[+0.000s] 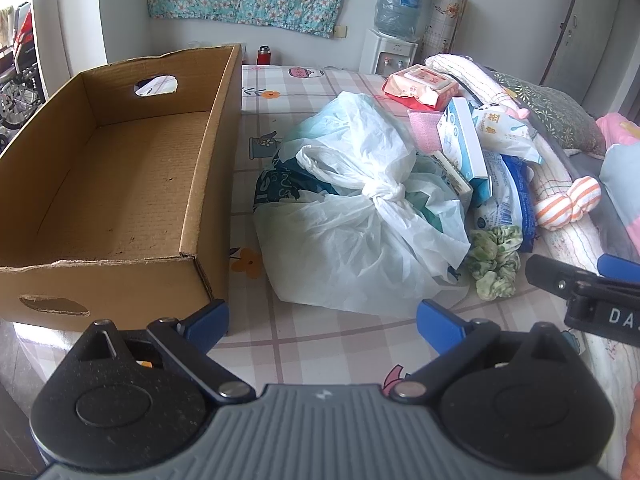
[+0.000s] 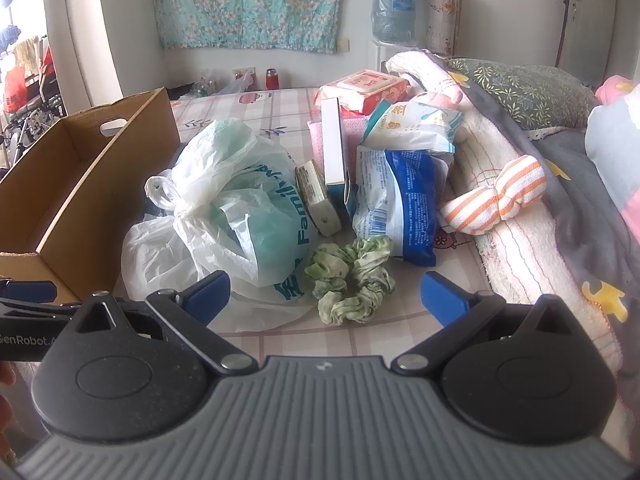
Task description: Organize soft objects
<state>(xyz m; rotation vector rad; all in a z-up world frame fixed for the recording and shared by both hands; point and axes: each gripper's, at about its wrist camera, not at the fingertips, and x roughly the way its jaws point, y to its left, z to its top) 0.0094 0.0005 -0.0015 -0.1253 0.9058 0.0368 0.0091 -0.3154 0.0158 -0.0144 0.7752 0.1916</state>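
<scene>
Holding both tools spread and unloaded, right tool (image 2: pixel 325 298) faces the green scrunchie (image 2: pixel 352 280) at lower centre; risk: snagging the adjacent plastic bag (image 2: pixel 224 216), dragging it along.

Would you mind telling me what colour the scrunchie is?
The scrunchie is mottled green and white, clearest in the right wrist view.

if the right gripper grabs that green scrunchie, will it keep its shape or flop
The green scrunchie is crumpled, gathered fabric, so it will probably squash between the fingers and droop. It looks light and unlikely to roll. Its ruffles should give grip, not slip.
</scene>
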